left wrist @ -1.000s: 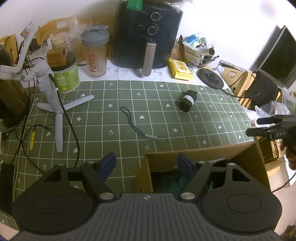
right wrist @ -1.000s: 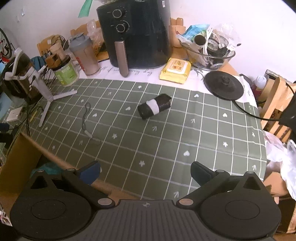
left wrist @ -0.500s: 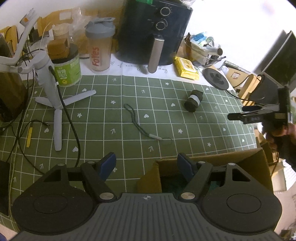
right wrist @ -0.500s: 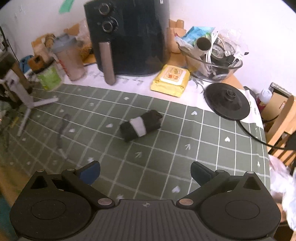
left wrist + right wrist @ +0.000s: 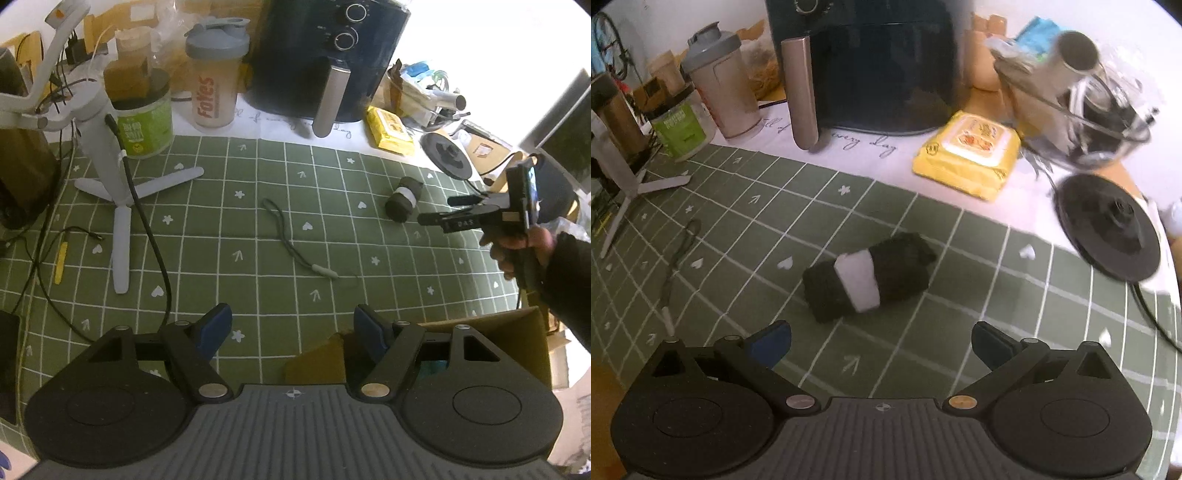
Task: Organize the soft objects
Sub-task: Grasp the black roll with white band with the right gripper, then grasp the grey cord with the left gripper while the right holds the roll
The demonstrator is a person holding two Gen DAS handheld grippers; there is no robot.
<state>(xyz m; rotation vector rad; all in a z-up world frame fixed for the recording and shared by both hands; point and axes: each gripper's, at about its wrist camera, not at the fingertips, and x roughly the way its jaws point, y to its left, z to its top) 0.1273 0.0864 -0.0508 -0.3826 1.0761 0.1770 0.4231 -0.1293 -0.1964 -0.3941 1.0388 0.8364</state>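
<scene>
Rolled black sock bundle (image 5: 868, 277) with white band on green grid tablecloth (image 5: 960, 314), right gripper (image 5: 881, 341) spread wide just before it, left gripper (image 5: 291, 325) released over cardboard box (image 5: 517, 336)

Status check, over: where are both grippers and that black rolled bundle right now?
Right gripper open, just short of the black rolled bundle. Left gripper open, empty, by the cardboard box. Bundle on the mat, nothing between.

black sock roll (image 5: 868, 277) with white band; green white-gridded mat (image 5: 979, 295); yellow wipes pack (image 5: 967, 158)
</scene>
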